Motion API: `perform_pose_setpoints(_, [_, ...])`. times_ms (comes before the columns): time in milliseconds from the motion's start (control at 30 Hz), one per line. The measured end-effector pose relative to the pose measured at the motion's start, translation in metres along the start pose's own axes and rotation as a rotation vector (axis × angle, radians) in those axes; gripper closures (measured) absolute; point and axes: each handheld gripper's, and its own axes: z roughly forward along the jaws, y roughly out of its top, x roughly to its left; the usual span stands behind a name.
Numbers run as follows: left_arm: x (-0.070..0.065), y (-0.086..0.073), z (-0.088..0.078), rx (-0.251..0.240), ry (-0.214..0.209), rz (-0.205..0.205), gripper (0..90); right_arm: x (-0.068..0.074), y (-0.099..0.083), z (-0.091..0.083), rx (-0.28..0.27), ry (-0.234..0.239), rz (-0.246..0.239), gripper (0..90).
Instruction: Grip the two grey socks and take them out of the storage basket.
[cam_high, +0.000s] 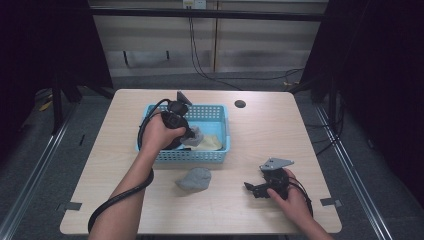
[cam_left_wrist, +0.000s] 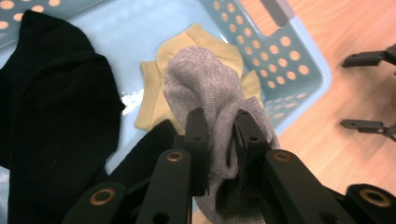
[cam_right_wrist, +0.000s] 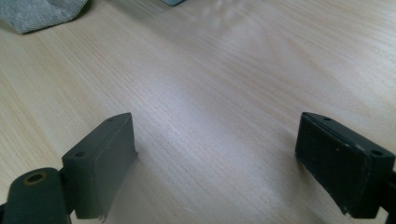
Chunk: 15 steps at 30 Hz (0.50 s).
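Black jaws of the left tool (cam_left_wrist: 219, 135) were clamped on a grey sock (cam_left_wrist: 205, 88) above the blue basket (cam_left_wrist: 299, 60). Right tool (cam_high: 255, 189) stood apart on the surface (cam_right_wrist: 210, 93). Lifting the sock fully clear of the rim seemed wise.

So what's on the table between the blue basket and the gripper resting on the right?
In the high view, bare wood; a second grey sock lies left of that stretch.

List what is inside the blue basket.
In the blue basket lie a pale yellow sock and black socks. The left gripper holds a grey sock over them, hiding part of the yellow one and the floor beneath.
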Motion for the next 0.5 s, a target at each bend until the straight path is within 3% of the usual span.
perform_pose_setpoints(267, [-0.016, -0.006, -0.014, -0.001, -0.016, 0.065, 78.0, 0.0, 0.0, 0.0, 0.001, 0.001, 0.002, 11.6])
perform_pose_setpoints(500, [-0.032, -0.015, -0.019, 0.035, -0.031, 0.128, 78.0, 0.0, 0.0, 0.0, 0.003, 0.001, 0.004, 11.5])
